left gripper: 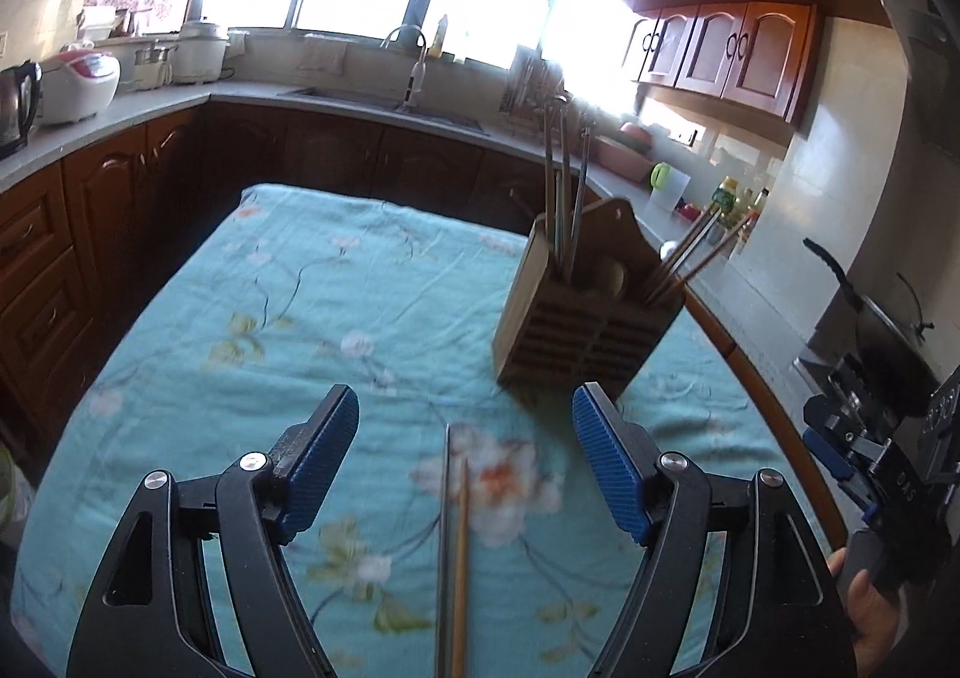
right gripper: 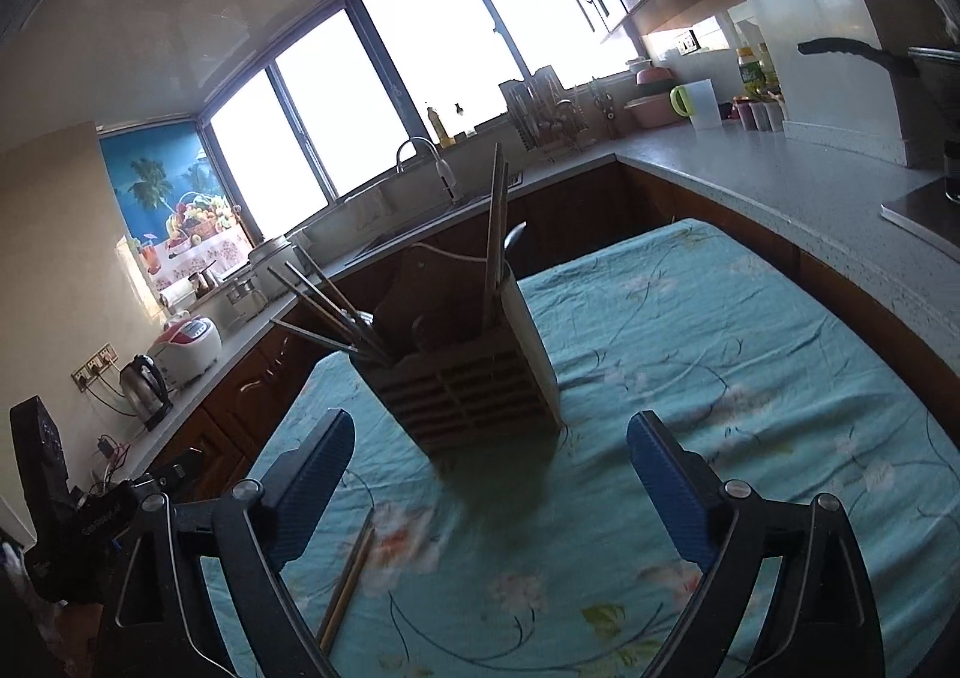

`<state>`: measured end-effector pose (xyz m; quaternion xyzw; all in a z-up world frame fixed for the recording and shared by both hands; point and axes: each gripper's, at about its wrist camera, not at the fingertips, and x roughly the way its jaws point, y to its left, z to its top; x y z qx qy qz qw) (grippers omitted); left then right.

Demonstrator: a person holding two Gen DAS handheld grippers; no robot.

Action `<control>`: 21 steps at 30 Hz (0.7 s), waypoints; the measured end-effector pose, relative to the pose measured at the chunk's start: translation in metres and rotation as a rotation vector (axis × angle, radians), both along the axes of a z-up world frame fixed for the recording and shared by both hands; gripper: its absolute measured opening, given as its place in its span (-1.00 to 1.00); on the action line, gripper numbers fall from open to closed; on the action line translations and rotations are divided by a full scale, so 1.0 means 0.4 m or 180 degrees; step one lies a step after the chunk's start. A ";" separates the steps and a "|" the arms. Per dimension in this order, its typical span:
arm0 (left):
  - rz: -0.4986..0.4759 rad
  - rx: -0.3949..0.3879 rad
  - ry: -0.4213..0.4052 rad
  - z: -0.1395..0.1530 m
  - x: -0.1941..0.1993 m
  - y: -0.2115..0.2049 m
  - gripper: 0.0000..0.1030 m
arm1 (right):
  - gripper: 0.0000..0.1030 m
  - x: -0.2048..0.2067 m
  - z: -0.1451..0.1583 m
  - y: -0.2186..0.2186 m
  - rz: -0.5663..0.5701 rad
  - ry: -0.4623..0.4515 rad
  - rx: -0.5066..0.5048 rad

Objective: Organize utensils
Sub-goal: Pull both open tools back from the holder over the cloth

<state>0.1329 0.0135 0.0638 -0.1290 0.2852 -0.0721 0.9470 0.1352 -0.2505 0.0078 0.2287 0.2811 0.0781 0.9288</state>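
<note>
Kitchen, bright windows behind; desk (left gripper: pixel 180 330) draped in a teal floral cloth.

Left wrist view: left claw (left gripper: pixel 465 402) spread wide, nothing between its blue pads, hovering low over the cloth. Two loose chopsticks (left gripper: pixel 453 552) lie side by side on the cloth between the fingers, one grey metal, one light wood. Long axes run straight away from the camera; far tips point roughly toward the desk's far end, near ends pass out of frame at the bottom. One wooden utensil holder (left gripper: pixel 585 306) stands upright ahead and to the right, slotted front facing the camera. Three or four tall handles rise from its left compartment, leaning slightly; about three chopsticks angle up and right from its right compartment; a rounded wooden piece sits between. Counts uncertain, blurred. Right claw's body visible at far right edge.

Right wrist view: right claw (right gripper: pixel 489 426) also spread wide, holding nothing. Holder (right gripper: pixel 462 378) stands just ahead of its fingers. Chopstick pair (right gripper: pixel 348 582) lies lower left beside the left finger, slanting up to the right.
</note>
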 end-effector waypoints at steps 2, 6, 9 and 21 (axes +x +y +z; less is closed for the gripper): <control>0.0011 -0.0027 0.0047 -0.024 -0.028 0.005 0.47 | 0.82 -0.031 -0.023 0.000 0.0016 0.0064 0.0007; -0.0002 0.0011 0.0081 -0.056 -0.082 0.003 0.47 | 0.82 -0.085 -0.055 0.004 0.0042 0.0153 -0.0015; -0.0013 0.0077 0.0040 -0.064 -0.123 -0.008 0.47 | 0.82 -0.127 -0.055 0.011 0.0058 0.0125 -0.0065; 0.0197 0.0491 -0.0753 -0.044 -0.317 -0.040 1.00 | 1.00 -0.332 0.064 0.049 -0.0178 -0.0991 -0.0670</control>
